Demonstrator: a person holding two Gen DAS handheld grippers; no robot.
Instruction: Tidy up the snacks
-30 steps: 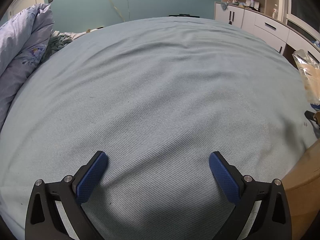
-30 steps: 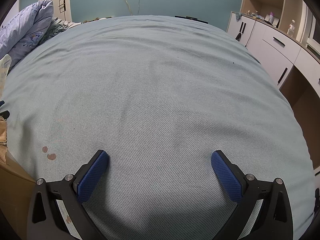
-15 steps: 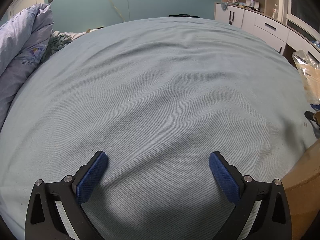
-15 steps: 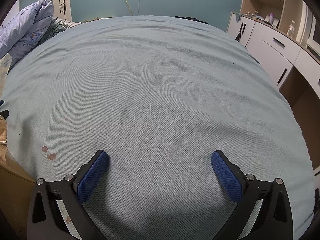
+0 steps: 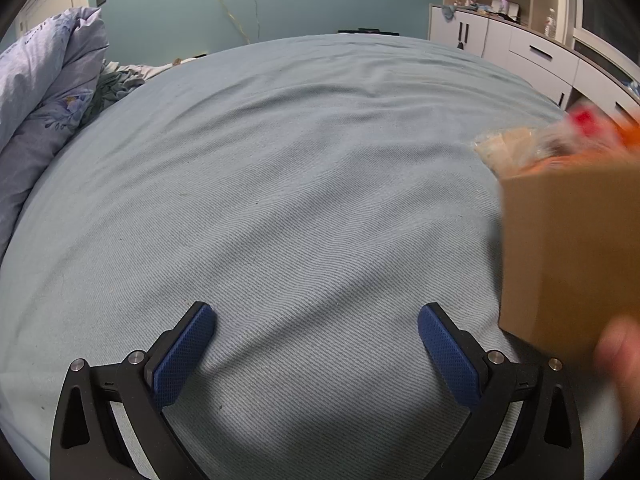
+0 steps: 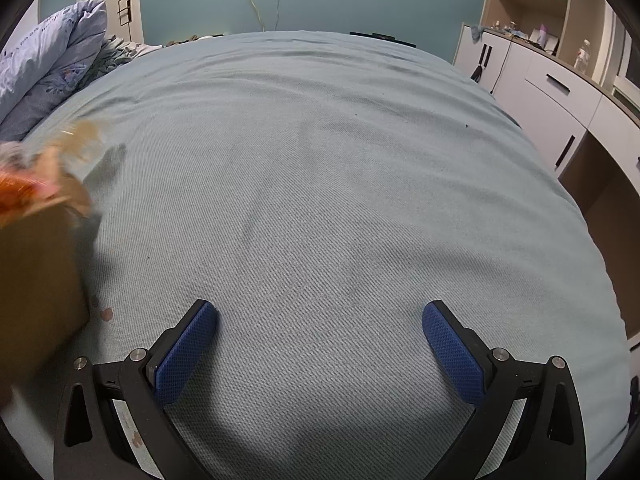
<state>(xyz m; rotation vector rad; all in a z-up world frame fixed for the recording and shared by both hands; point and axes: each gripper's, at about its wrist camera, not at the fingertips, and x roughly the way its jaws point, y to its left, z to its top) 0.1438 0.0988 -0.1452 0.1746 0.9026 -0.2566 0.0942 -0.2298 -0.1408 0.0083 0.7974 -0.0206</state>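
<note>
Box (image 5: 568, 248) beside left gripper (image 5: 316, 320).

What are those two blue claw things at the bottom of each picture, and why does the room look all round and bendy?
Each pair of claws is a hand-held gripper, a grabbing tool a person holds. There are two: the left hand-held gripper and the right hand-held gripper. A tiny camera sits on each, looking forward between its blue fingers, so each picture comes from one tool. The lens is very wide, which bends the room. Both are open and hold nothing. Under them is a bed with a pale blue cover. Between the two tools is a blurry brown cardboard box with snack packets sticking out. A blurry hand shows beside the box.
</note>
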